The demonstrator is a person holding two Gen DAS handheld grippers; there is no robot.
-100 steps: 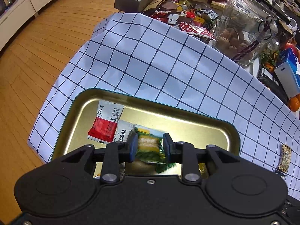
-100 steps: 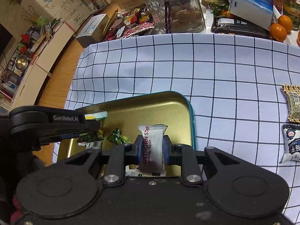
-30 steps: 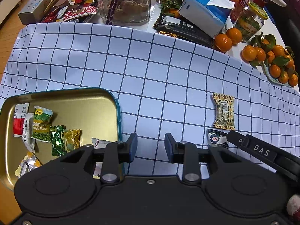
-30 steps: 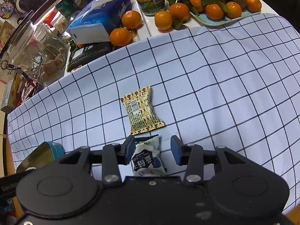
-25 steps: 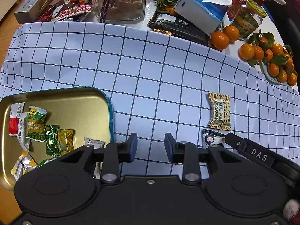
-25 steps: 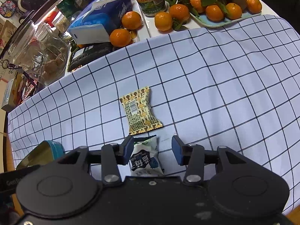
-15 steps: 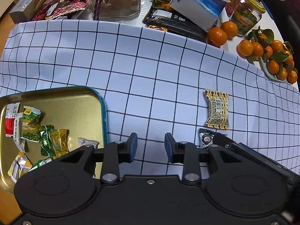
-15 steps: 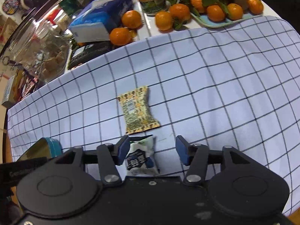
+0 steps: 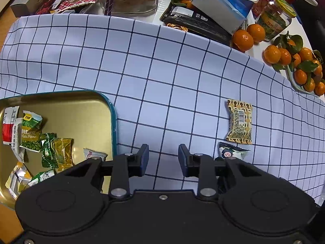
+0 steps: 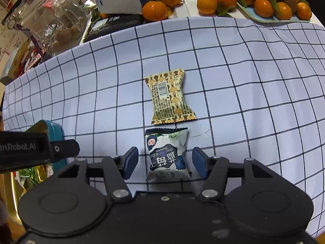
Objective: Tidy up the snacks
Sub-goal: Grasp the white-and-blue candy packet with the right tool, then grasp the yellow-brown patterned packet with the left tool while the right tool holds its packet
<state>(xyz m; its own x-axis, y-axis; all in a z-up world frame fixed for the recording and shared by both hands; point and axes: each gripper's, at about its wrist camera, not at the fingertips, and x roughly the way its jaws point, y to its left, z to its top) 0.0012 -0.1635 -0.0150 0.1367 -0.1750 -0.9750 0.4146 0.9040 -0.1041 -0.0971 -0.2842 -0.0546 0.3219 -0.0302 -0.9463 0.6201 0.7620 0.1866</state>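
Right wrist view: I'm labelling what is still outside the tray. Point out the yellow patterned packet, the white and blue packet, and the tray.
yellow patterned packet (image 10: 167, 96), right wrist view, its printed middle
white and blue packet (image 10: 167, 154), right wrist view, its middle
tray (image 10: 55, 130), right wrist view, its teal rim

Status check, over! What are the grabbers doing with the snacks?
Right gripper open, straddling white packet. Left gripper open, empty. Nothing in the way.

Partly hidden snacks

The left gripper's body is covering the white packet (image 9: 231, 154); the tray (image 9: 112, 122) is running off-frame.
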